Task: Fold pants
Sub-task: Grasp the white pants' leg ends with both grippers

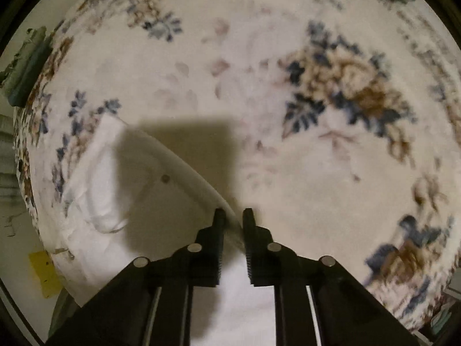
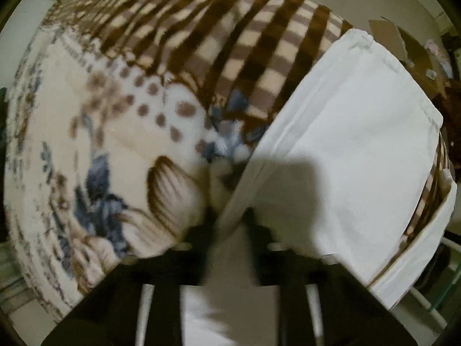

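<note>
Pants (image 2: 345, 144) pinched by both downward-pointing grippers (image 1: 233, 216) (image 2: 230, 219).

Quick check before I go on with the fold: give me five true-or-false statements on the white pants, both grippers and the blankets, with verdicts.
1. The left gripper is shut on an edge of the white fabric pants. True.
2. The right gripper stands wide open above bare blanket. False: its jaws pinch an edge of the white pants.
3. The pants lie on a cream floral fleece blanket. True.
4. A brown-and-cream checked blanket lies beyond the pants in the right wrist view. True.
5. The pants are dark blue denim. False: they are plain white.
</note>
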A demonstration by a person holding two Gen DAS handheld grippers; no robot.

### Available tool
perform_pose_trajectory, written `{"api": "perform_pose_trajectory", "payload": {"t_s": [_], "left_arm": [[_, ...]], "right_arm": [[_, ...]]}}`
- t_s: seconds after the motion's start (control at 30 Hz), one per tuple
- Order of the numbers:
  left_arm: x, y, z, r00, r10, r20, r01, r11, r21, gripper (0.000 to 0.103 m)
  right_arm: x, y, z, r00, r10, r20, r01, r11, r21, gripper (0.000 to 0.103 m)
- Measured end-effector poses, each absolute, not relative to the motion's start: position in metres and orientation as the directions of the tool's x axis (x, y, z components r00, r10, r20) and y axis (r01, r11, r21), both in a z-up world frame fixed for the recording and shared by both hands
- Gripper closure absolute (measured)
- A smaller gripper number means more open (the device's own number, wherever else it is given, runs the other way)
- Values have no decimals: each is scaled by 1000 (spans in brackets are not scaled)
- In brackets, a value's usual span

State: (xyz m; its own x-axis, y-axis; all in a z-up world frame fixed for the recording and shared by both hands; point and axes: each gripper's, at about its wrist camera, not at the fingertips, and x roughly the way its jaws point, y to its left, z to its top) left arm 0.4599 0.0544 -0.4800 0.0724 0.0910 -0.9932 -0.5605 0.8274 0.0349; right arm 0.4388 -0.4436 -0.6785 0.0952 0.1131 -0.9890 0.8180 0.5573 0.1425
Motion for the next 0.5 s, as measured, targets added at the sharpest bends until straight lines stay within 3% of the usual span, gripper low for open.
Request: {"api": "perform_pose_trajectory", "payload": {"t_s": [0.23,0.37,0.5], "left_arm": [[372,61,-404,236,42,-971,-554,827,-99,99],[339,70,-396,298,42,-954,-537,833,-131,101],[270,73,-414,232,55,-971,-518,852,-76,101]], "right_arm": [[390,-433,-618,192,139,-971,727,645,236,98],[324,-437,-578,210,202,-957,700,652,291,98],[247,-436,-567,181,240,-954,664,686,299,98]]}}
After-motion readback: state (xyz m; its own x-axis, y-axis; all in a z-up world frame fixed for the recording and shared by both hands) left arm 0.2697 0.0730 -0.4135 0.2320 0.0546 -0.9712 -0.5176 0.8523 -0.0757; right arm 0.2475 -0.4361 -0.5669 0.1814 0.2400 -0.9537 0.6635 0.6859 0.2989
